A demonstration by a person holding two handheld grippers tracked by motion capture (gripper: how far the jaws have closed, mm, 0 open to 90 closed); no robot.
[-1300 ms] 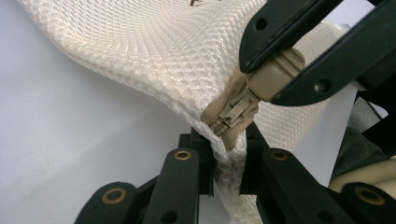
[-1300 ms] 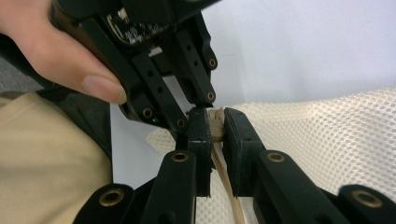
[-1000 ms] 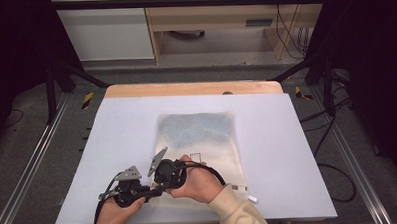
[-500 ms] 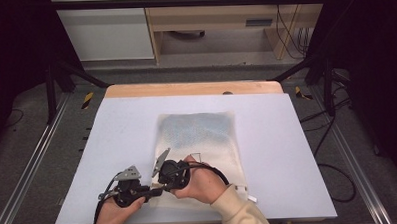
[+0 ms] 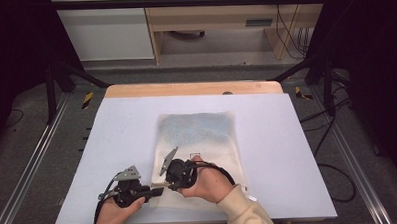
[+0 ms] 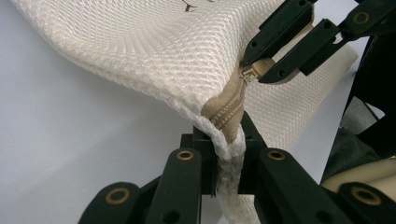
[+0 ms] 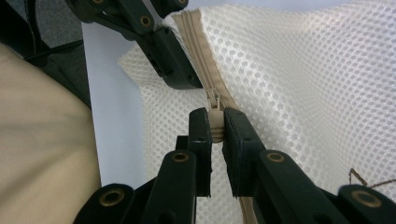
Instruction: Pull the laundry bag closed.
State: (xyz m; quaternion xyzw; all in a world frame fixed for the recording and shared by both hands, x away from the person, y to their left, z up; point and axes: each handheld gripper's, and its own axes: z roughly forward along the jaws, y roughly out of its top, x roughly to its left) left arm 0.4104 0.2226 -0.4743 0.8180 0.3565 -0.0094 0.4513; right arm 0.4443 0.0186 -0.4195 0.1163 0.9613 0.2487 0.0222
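A cream mesh bag (image 5: pixel 200 142) lies flat in the middle of the white table, with something pale blue inside its far half. Its beige zipper (image 6: pixel 229 109) runs along the near edge. My left gripper (image 5: pixel 156 190) is shut on the bag's near left corner (image 6: pixel 228 154), right at the zipper's end. My right gripper (image 5: pixel 164 183) is shut on the zipper pull (image 7: pixel 215 117), a short way from that corner. In the left gripper view the right gripper's jaws pinch the pull (image 6: pixel 250 72) above the corner, which is lifted off the table.
The white table top (image 5: pixel 112 140) has a wooden strip (image 5: pixel 193 88) along its far edge. Black cables (image 5: pixel 223 172) trail from both grippers near the front edge. A cream sleeve (image 5: pixel 242 213) comes in from the bottom.
Both grippers keep their holds near the bag's near left corner. The right hand has shifted very slightly; otherwise nothing has visibly moved.
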